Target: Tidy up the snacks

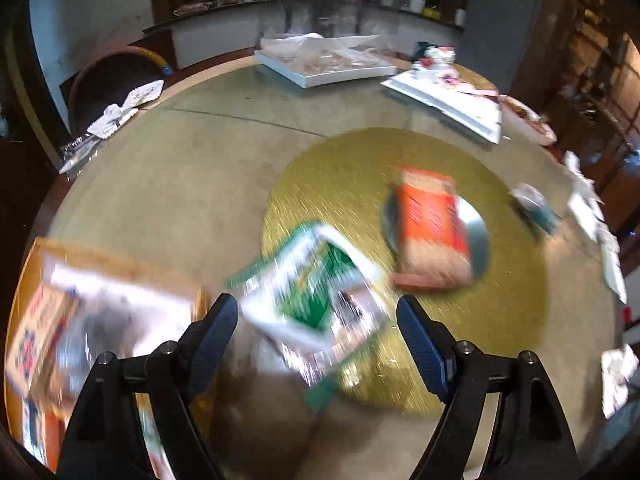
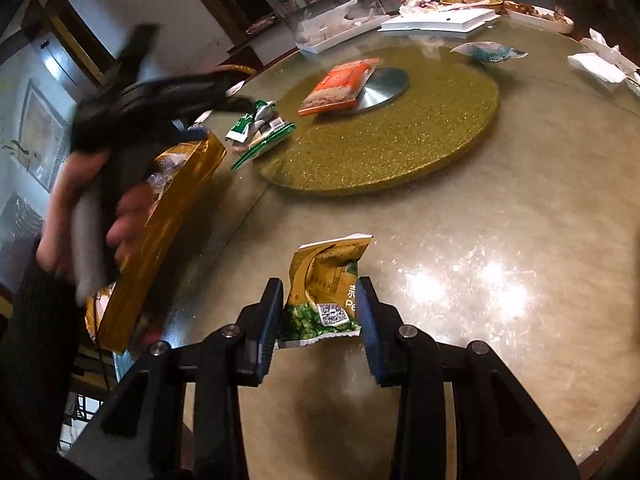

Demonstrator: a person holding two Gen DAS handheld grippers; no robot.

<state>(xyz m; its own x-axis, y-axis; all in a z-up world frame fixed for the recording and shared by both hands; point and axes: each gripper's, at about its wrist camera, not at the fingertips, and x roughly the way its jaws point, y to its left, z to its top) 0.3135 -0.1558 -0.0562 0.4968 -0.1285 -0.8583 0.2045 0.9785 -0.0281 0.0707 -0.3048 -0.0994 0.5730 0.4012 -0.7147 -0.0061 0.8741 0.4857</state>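
1. On the round table point(image 2: 500, 280), the biggest item is the gold glitter turntable point(image 2: 400, 140), set toward the far side, with a silver disc point(image 2: 390, 86) at its centre.
2. At the table's left edge: a gold box point(image 2: 176, 216), long side running along the rim, with packets inside; the left-wrist view is too blurred to read them.
3. At the far edge: white trays point(image 2: 440, 20) and crumpled paper. At the far right edge: white napkins point(image 2: 600, 64).
4. Orange snack pack point(image 2: 340, 84): on the turntable, right end resting on the silver disc.
5. Green-and-white snack bag point(image 2: 260, 128): on the table at the turntable's left rim, between the turntable and the far end of the gold box. In the left-wrist view it sits between the fingers, motion-blurred.
6. Teal-and-white wrapper point(image 2: 488, 52): on the table, just beyond the turntable's far right rim.
7. Green-and-gold pea bag point(image 2: 328, 292): crumpled, at the table's near edge, well apart from the turntable.
8. Right gripper point(image 2: 320, 320): jaws partly open with the pea bag between them. Both pads meet the bag's sides, so it's gripped.
9. Left gripper point(image 1: 318, 328): jaws wide open above the green-and-white bag; pads clear of it, holding nothing. A hand point(image 2: 92, 216) holds it above the gold box.
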